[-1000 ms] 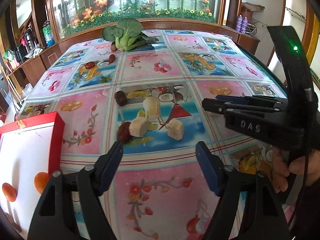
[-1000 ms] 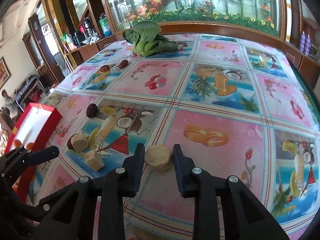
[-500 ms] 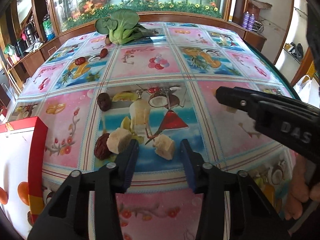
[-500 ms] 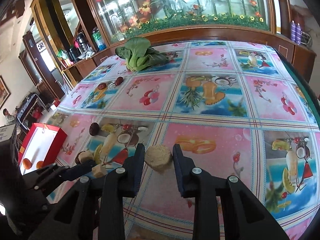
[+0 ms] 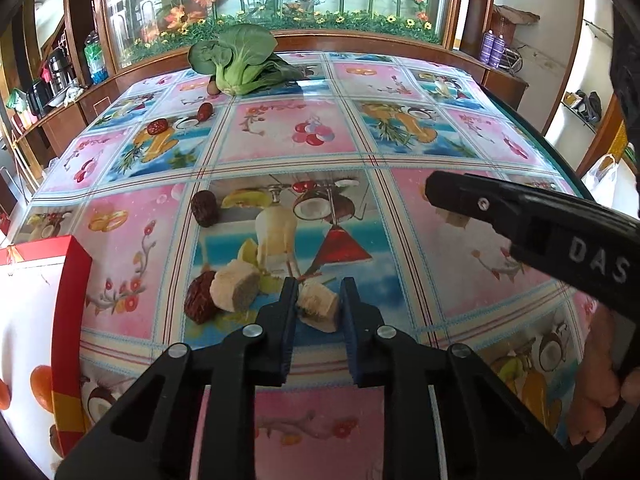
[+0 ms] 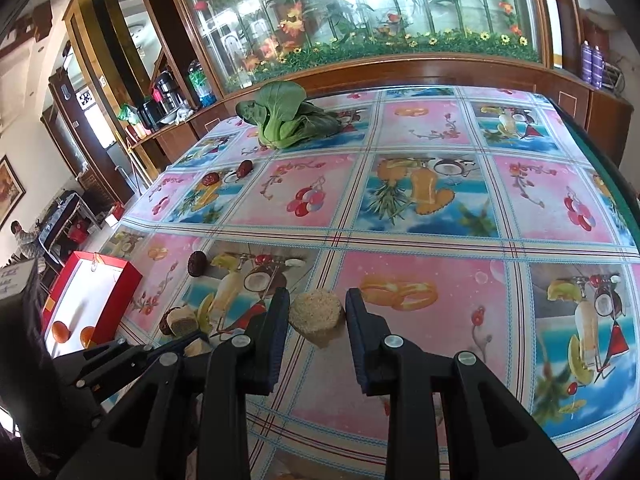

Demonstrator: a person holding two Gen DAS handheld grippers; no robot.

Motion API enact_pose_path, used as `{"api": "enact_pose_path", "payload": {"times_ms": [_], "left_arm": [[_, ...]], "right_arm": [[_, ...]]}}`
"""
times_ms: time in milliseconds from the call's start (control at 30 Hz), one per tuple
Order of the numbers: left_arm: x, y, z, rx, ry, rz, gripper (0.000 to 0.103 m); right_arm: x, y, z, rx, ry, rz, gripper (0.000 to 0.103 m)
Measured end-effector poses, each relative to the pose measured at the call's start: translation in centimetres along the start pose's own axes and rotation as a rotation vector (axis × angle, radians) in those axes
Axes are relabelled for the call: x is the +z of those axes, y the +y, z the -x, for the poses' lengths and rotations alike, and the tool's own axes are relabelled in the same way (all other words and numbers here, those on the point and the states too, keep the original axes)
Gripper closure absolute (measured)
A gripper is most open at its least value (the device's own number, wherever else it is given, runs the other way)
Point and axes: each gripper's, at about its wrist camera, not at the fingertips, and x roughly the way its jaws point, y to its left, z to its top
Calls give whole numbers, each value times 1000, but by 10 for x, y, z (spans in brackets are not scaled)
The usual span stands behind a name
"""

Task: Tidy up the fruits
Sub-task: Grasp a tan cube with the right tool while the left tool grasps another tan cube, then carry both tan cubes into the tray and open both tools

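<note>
Pale fruit chunk (image 5: 318, 307) pinched in left gripper (image 5: 318, 304), round chunk (image 6: 316, 314) between right gripper (image 6: 317, 314) pads

"DAS", perhaps cut off, on the right tongs (image 5: 452, 200).

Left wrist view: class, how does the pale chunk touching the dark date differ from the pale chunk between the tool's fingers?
The date-side chunk leans on the date, free of any tool; the bracketed chunk sits apart, inside the left tool. The date-side chunk shows a greyish cut face, the bracketed chunk a cream one. Both are pale, blocky pieces.
</note>
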Motion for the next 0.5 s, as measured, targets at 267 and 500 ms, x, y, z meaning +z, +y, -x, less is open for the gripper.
{"api": "enact_pose_path", "payload": {"times_ms": [267,500], "left_arm": [[-15,8,48,-13,-58,3,80],[-40,40,98,25,-116,44,80]], "right_arm": [[1,-6,6,-37,-47,-18,75],[1,-18,5,-77,-64,-71,75]]}}
